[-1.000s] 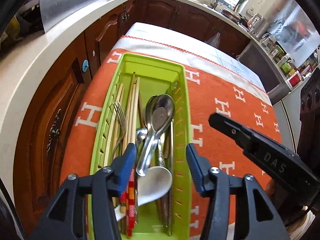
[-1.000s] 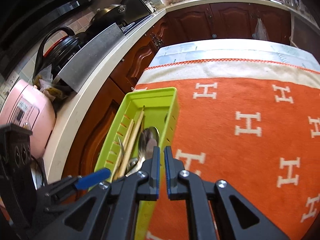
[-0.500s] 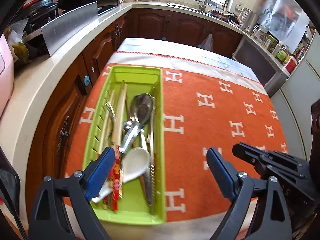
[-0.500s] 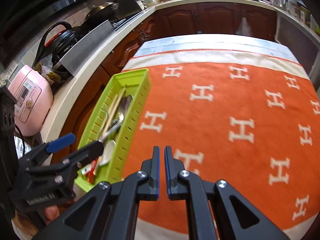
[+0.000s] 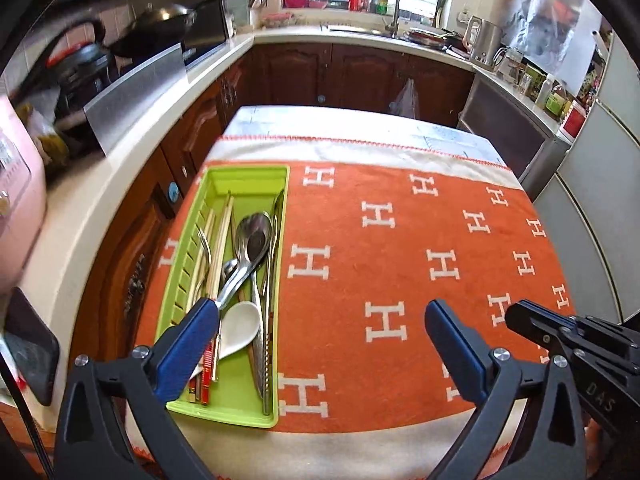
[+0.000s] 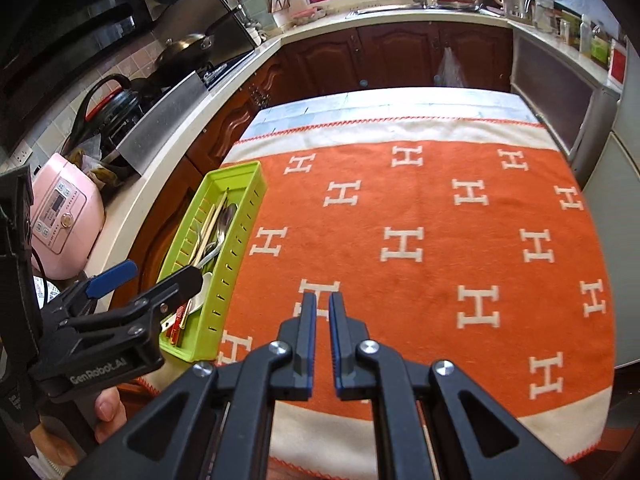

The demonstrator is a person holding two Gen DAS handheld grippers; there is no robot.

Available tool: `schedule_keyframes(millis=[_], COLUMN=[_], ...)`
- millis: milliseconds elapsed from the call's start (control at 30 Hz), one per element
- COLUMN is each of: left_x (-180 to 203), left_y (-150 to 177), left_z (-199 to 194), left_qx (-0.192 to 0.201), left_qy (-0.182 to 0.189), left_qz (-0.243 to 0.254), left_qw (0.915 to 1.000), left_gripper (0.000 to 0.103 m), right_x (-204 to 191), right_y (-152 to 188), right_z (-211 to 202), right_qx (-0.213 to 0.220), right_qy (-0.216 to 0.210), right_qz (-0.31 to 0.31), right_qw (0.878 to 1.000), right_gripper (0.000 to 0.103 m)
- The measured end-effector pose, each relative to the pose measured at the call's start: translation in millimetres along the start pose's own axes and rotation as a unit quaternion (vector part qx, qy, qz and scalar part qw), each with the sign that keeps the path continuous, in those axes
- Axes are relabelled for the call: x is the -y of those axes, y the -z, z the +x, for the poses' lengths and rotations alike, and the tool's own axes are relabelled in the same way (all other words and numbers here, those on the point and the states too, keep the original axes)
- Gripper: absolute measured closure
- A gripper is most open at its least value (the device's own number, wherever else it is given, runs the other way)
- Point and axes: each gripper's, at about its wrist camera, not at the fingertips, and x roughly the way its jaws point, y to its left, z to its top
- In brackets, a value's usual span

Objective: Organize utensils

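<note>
Tray: we see a long green plastic tray at the orange blanket's left edge on the surface.
Contents: metal spoons, chopsticks, white spoon.
Left tool: jaws just opened wide, empty.
Right tool: closed, empty.

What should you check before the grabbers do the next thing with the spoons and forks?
1. Utensils all in the green tray: ok, the white spoon, metal spoons, fork and chopsticks lie inside.
2. Orange cloth free of stray utensils: ok, none seen.
3. Left gripper empty: ok, its jaws have just been opening and stand wide, nothing between them.
4. Right gripper empty: ok, jaws shut, nothing held.
5. Tray fully on the table: ok, though it sits close to the left edge.
6. Utensils sorted by type: not ok, they overlap in one pile.
</note>
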Motion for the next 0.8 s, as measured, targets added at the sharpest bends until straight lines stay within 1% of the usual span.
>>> schedule_keyframes(millis=[67, 167, 333, 400, 467, 533, 700, 800], left_x=[6.5, 15.1, 24.0, 25.0, 26.2, 28.6, 38.4, 41.5], left_y=[-1.4, -1.6, -1.2, -1.2, -1.4, -1.5, -2.5, -3.8], left_z=[-6.7, -16.0, -21.4, -21.1, -19.9, -20.2, -22.0, -23.2], left_qx=[0.006, 0.016, 0.016, 0.011, 0.009, 0.011, 0.018, 0.02], left_qy=[-0.006, -0.002, -0.002, 0.007, 0.009, 0.006, -0.013, -0.015], left_qz=[0.003, 0.002, -0.009, -0.017, -0.021, -0.018, -0.005, -0.004], left_qw=[1.0, 0.9999, 0.9998, 0.9998, 0.9997, 0.9998, 0.9997, 0.9997], left_gripper=[0.001, 0.001, 0.001, 0.001, 0.001, 0.001, 0.001, 0.001], right_x=[0.4, -0.6, 0.6, 2.1, 4.2, 7.0, 11.6, 14.1], right_y=[-0.2, 0.2, 1.2, 1.2, 1.2, 1.3, 1.2, 0.4], right_z=[-10.4, -20.5, -32.5, -34.4, -36.1, -38.2, -42.5, -43.8], right_qx=[0.012, 0.032, 0.057, 0.062, 0.068, 0.074, 0.086, 0.09], right_qy=[0.0, 0.011, 0.022, 0.023, 0.024, 0.027, 0.03, 0.031], right_qz=[-0.001, -0.008, -0.017, -0.019, -0.02, -0.016, -0.012, -0.01], right_qw=[1.0, 0.999, 0.998, 0.998, 0.997, 0.997, 0.996, 0.995], right_gripper=[0.097, 0.097, 0.096, 0.093, 0.082, 0.079, 0.079, 0.079])
